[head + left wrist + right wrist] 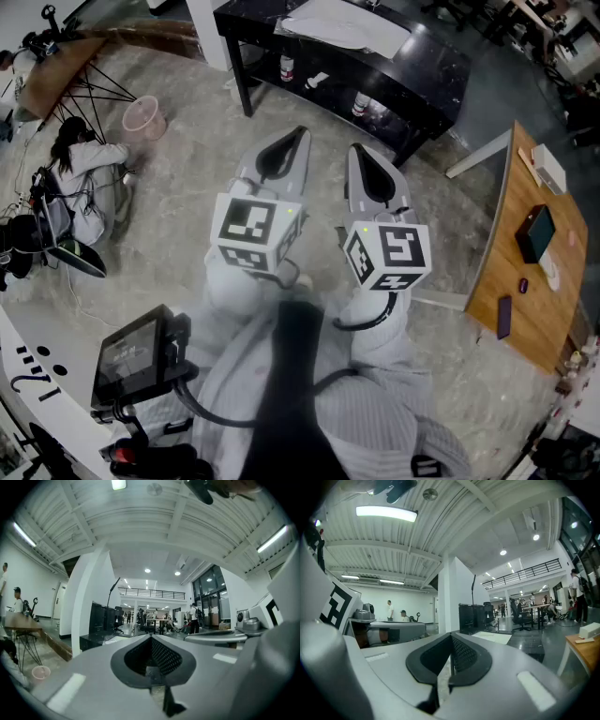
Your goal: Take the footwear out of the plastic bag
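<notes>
Close before the person's chest, the left gripper [298,136] and right gripper [358,150] point ahead side by side, jaws pressed together on nothing. Beyond them, what looks like the pale plastic bag [337,23] lies lengthwise on the black bench [431,58], its contents unclear. A wooden table [534,281] stands to the right.

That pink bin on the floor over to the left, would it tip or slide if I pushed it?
The pink bin looks thin-walled and plastic, so it is probably light. It stands upright on a smooth-looking floor, so a low push would likely slide it. A push near the rim might tip it.
</notes>
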`<state>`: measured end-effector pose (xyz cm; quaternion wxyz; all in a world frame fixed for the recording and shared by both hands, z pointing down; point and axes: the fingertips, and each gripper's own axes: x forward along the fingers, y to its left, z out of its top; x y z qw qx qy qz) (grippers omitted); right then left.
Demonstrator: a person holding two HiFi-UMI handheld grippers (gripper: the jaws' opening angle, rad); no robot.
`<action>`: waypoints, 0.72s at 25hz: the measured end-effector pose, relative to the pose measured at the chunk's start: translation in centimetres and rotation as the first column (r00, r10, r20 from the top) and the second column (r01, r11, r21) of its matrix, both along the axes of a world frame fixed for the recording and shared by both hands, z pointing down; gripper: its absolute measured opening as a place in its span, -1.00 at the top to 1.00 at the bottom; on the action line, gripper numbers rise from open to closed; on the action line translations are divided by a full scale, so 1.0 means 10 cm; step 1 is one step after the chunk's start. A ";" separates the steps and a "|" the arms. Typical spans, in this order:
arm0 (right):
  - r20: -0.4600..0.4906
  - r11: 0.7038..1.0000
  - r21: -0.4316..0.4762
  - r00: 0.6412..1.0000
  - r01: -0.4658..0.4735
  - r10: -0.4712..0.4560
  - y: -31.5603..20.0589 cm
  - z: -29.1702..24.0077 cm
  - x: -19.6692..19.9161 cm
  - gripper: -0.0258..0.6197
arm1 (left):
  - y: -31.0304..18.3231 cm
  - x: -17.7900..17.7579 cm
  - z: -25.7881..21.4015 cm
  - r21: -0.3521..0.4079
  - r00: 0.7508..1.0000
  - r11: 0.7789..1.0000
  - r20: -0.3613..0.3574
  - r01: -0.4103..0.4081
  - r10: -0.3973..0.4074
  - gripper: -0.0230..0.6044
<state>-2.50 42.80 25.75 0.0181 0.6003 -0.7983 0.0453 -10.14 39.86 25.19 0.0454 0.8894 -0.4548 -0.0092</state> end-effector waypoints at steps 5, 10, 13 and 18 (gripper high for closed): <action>0.001 1.000 0.000 1.000 0.009 -0.009 0.01 -0.04 -0.04 0.89 | 0.01 -0.01 -0.04 0.002 1.000 1.000 0.000 0.001 -0.001 0.93; 0.000 1.000 -0.003 1.000 0.009 -0.009 -0.03 -0.01 0.00 0.88 | -0.03 0.02 0.00 -0.006 1.000 1.000 0.007 0.001 -0.001 0.93; 0.004 1.000 -0.006 1.000 0.014 -0.014 -0.04 -0.02 0.01 0.88 | -0.04 0.05 0.00 -0.010 1.000 1.000 0.007 0.003 -0.003 0.93; -0.005 1.000 -0.003 1.000 0.016 -0.016 -0.04 0.00 0.08 0.88 | -0.04 0.09 0.03 -0.014 1.000 1.000 0.001 0.025 -0.025 0.93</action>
